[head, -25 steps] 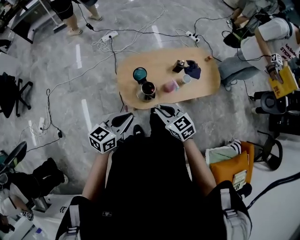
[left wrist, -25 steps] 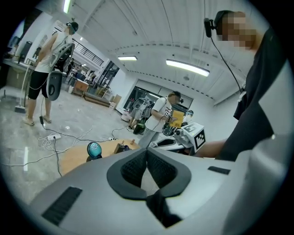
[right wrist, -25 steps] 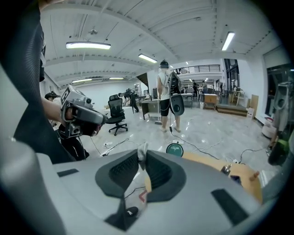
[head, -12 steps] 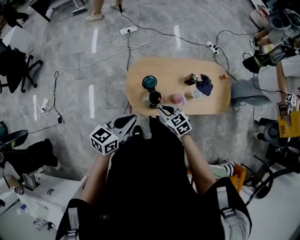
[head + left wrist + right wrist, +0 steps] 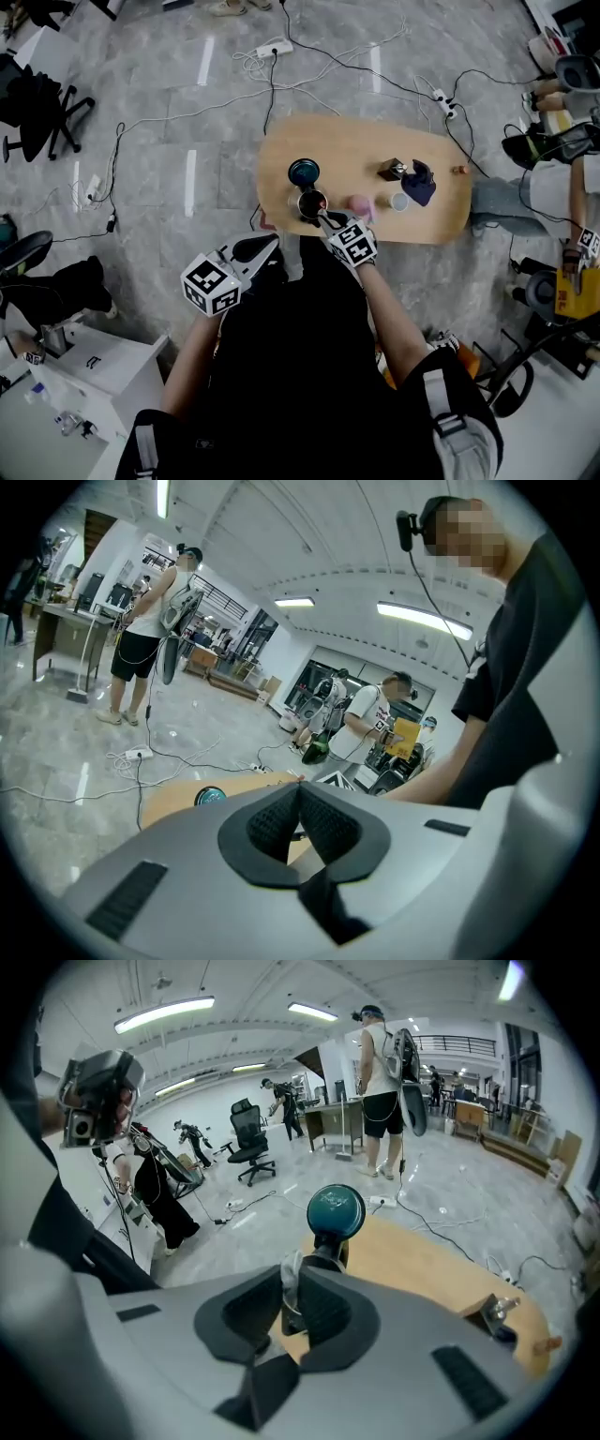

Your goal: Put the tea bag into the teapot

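Right gripper is clamped on the tea bag; you can see the whitish bag pinched right between the jaws in the right gripper view. From the head view the jaw tips sit at the teapot's 5 o'clock edge, basically touching the rim. Can't tell whether the bag is over the opening or just beside it.

The teapot sits toward the 9 o'clock end of the table, with the teal lid lying just beside it at 11 o'clock. A pink cup is near the pot at 3 o'clock, and a white cup is farther along the same way. A dark cloth lies at the white cup's 1 o'clock.

Left gripper has its jaws together with nothing in them. It's off the table, at the pot's 7 o'clock.
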{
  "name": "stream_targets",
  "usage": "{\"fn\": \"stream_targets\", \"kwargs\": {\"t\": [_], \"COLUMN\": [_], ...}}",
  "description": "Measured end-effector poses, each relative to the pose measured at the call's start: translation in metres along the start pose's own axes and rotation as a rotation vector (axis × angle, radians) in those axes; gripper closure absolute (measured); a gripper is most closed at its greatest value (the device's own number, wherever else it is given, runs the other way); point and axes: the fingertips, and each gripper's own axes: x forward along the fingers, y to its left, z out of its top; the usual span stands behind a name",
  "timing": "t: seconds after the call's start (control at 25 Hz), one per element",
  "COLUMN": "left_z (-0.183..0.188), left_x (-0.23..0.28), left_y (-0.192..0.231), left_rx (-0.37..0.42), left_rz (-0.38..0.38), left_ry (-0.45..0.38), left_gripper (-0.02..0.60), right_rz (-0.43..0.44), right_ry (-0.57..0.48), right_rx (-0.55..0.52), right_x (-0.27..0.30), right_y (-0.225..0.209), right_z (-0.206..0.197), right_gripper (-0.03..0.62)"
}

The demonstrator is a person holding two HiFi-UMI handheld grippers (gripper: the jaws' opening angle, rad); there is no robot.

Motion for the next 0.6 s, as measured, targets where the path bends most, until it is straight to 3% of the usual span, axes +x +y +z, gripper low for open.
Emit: {"fn": "stream_targets", "kwargs": {"t": [0.6], "left_z": [-0.003], "left_x": [0.002], "left_y": [-0.001], "left_rx": [-0.038], "left_rz": [0.071], "left_ry": [0.011], "left_gripper": [0.569], "right_rz": [0.081], "right_ry": [0.068], "right_rx": [-0.028], "right_x": [0.052], "right_y": [-0.008], "right_z": [-0.004], "right_gripper": [0.519]}}
